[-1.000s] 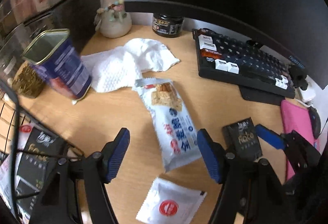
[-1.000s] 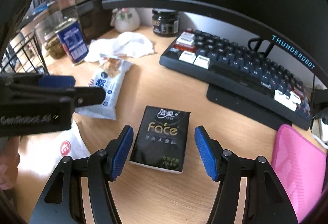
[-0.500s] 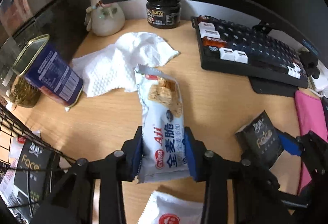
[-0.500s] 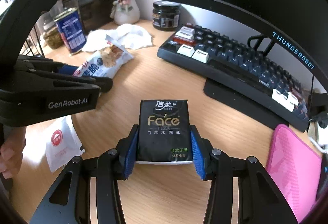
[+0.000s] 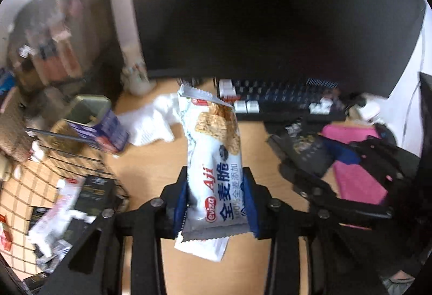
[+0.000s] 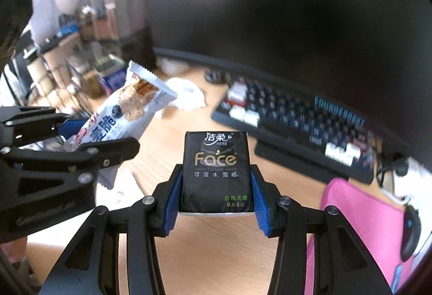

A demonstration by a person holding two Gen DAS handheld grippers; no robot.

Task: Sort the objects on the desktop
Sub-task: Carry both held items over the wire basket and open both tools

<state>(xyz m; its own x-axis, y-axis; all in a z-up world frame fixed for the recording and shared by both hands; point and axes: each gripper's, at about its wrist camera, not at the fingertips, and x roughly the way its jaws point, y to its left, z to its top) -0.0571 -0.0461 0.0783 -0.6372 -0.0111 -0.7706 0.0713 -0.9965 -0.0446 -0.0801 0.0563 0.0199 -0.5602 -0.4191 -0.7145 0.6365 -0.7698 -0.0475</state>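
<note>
My left gripper [image 5: 216, 203] is shut on a white snack bar packet [image 5: 216, 160] and holds it above the wooden desk [image 5: 162, 170]; the packet also shows in the right wrist view [image 6: 121, 116]. My right gripper [image 6: 216, 200] is shut on a black Face tissue pack [image 6: 216, 170], lifted off the desk. The right gripper with the tissue pack shows blurred in the left wrist view [image 5: 310, 149]. A white sachet [image 5: 202, 249] lies on the desk under the left gripper.
A wire basket [image 5: 54, 187] at the left holds tissue packs and sachets. A blue tin [image 5: 100, 127], a white cloth [image 5: 151, 122], a black keyboard [image 6: 291, 127], a pink pad [image 6: 364, 227] and a dark monitor [image 6: 270, 11] surround the work area.
Both grippers, open a second ago, closed on their items and have lifted them off the desk. The left wrist view now tilts up toward the monitor.
</note>
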